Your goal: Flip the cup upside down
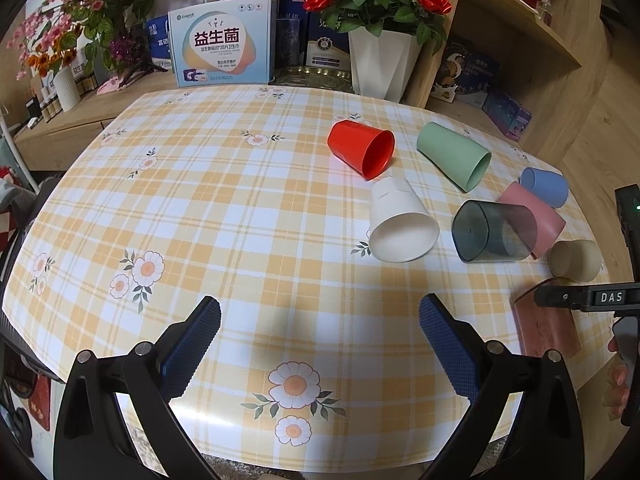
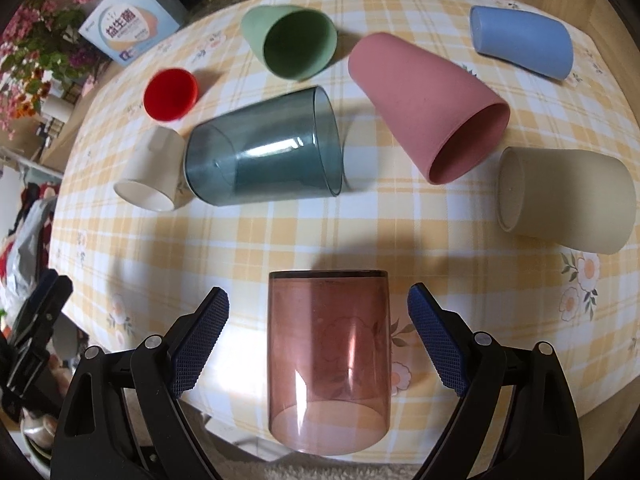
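Observation:
A clear brownish-pink cup (image 2: 328, 356) stands on the checked tablecloth (image 2: 280, 236) near the front edge, between the open fingers of my right gripper (image 2: 318, 312), which do not touch it. It shows partly in the left wrist view (image 1: 546, 330), under the right gripper's body. Whether its closed end or its mouth faces up I cannot tell. My left gripper (image 1: 320, 320) is open and empty over bare cloth. Several cups lie on their sides: red (image 1: 360, 148), green (image 1: 454, 156), white (image 1: 400, 220), dark clear teal (image 1: 494, 230), pink (image 2: 428, 104), blue (image 2: 522, 40), beige (image 2: 564, 200).
At the table's far side stand a blue-and-white box (image 1: 224, 42), a white vase of red roses (image 1: 380, 60) and a pink flower arrangement (image 1: 80, 12). Wooden shelves (image 1: 520, 52) stand at the right. The table's front edge is just below both grippers.

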### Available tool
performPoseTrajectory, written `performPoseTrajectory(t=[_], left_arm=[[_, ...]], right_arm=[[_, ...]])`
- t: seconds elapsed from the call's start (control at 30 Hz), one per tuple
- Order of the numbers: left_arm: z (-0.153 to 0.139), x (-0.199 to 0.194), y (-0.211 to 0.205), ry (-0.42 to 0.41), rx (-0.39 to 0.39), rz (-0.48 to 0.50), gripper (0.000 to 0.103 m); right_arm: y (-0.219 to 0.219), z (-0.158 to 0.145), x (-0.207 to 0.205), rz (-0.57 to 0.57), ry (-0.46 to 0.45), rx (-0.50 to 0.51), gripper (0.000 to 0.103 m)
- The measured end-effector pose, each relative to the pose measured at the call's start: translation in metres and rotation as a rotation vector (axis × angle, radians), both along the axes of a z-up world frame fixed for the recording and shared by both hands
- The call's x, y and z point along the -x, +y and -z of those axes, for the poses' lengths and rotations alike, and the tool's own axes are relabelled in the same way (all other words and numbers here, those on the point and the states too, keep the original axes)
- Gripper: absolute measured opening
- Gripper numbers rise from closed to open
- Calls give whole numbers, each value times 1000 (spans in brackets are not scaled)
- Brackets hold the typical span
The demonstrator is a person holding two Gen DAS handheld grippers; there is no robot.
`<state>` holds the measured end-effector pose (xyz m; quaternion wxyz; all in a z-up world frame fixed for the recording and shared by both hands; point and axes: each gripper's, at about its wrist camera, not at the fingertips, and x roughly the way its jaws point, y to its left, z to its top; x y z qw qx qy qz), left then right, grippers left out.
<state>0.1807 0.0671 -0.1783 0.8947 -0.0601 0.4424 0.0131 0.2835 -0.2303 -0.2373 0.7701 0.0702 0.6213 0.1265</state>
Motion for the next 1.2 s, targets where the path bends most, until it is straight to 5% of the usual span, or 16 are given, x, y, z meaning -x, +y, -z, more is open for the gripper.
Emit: performPoseTrajectory(t=[0.3,0.4,0.5,0.8,1.2], left_arm=[[3,1,-3,16,4,1,97],[4,0,-2,20,7,0,97],[3,0,-3,18,7,0,97],[1,3,-4,9,12,-11,97],[-7,8,-16,-11,7,-1,97]], right_arm=[[7,13,-6,-43,49,37,88],[9,19,-8,-43,67,38,64],[4,19,-7,-27,62,14,63],[-16,-14,34,16,-134,-68,63],[-66,-42,81,142,-358,0,62]])
